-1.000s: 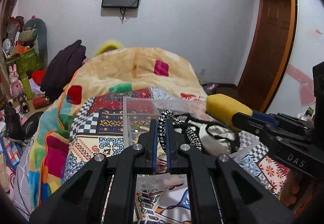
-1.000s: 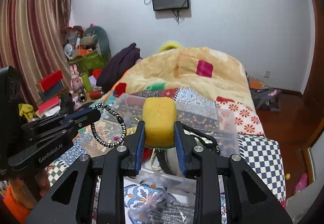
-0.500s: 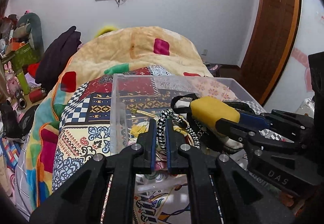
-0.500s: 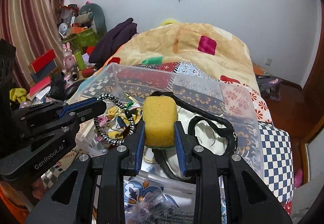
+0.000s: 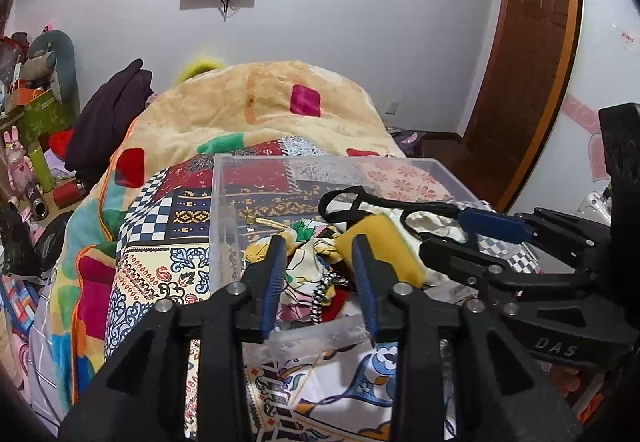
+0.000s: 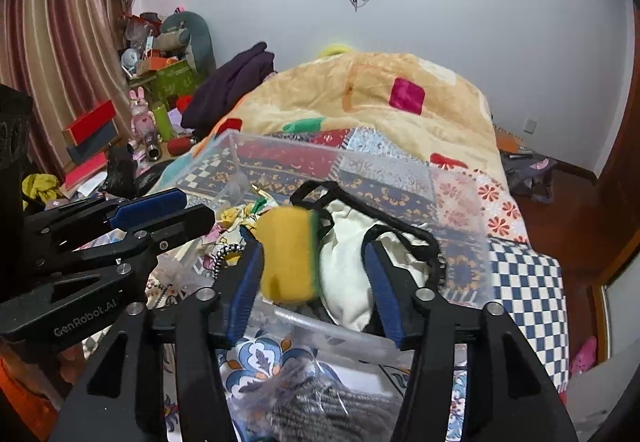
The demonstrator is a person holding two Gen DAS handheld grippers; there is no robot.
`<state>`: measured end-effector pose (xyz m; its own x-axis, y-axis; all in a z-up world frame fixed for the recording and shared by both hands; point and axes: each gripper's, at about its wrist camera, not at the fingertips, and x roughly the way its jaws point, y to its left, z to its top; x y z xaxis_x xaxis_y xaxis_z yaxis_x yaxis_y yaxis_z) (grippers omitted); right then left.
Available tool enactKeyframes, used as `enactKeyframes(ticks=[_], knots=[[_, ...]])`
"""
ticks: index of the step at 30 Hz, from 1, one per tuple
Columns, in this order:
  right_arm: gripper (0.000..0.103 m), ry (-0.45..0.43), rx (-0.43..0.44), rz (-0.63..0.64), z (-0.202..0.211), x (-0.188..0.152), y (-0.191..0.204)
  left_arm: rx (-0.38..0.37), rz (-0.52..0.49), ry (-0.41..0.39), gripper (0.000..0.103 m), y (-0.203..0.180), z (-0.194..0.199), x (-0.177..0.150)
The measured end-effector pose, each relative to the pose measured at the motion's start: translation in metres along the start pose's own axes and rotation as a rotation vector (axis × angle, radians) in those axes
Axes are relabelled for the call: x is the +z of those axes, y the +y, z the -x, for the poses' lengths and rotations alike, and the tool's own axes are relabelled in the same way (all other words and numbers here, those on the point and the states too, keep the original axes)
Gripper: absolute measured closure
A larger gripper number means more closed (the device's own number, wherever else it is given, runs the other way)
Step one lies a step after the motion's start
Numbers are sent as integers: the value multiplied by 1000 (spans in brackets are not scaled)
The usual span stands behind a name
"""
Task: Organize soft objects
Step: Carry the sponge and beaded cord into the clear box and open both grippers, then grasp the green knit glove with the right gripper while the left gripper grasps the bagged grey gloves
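- Sponge [image 6: 289, 254]: light, squashy, springs back; blurred in right view, seemingly dropping into bin [image 5: 224, 210], just left of white bag [image 6: 352, 254]. Best pinched across its flat sides if retaken.
- Cord [image 5: 320, 292]: limp, striped, light; lying in bin's near left part among printed cloth [image 5: 308, 254]. Best taken at a bunched loop.
- Left claw [image 5: 320, 274]: spread wide, holding nothing, poised over bin's near wall, fingers pointing far and slightly down.
- Right claw [image 6: 316, 278]: spread wide too, gripping nothing; sponge between fingers near the left one, contact unclear. Poised over near wall, aimed into bin.
- Both claws side by side, close together, above bed quilt [image 5: 168, 262].
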<state>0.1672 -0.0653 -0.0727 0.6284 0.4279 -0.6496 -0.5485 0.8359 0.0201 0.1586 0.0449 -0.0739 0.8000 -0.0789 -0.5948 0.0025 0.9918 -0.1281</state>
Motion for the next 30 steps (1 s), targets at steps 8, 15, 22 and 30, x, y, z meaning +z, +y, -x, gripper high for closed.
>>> enactKeyframes(ticks=[8,15,22,30], knots=[[30,-96,-21,-4,39,4,-8,-24,-4,-67,43,-9,34,4],[19,-140,-45,-8,65,-2,-19,-27,-42,-106,25,-22,56,1],[15,-22,-55,22,49,-36,-21,-45,-74,-58,17,-37,50,-21],[15,123,-77,-44,32,-82,-46,-121,-46,89,17,-54,13,-49]])
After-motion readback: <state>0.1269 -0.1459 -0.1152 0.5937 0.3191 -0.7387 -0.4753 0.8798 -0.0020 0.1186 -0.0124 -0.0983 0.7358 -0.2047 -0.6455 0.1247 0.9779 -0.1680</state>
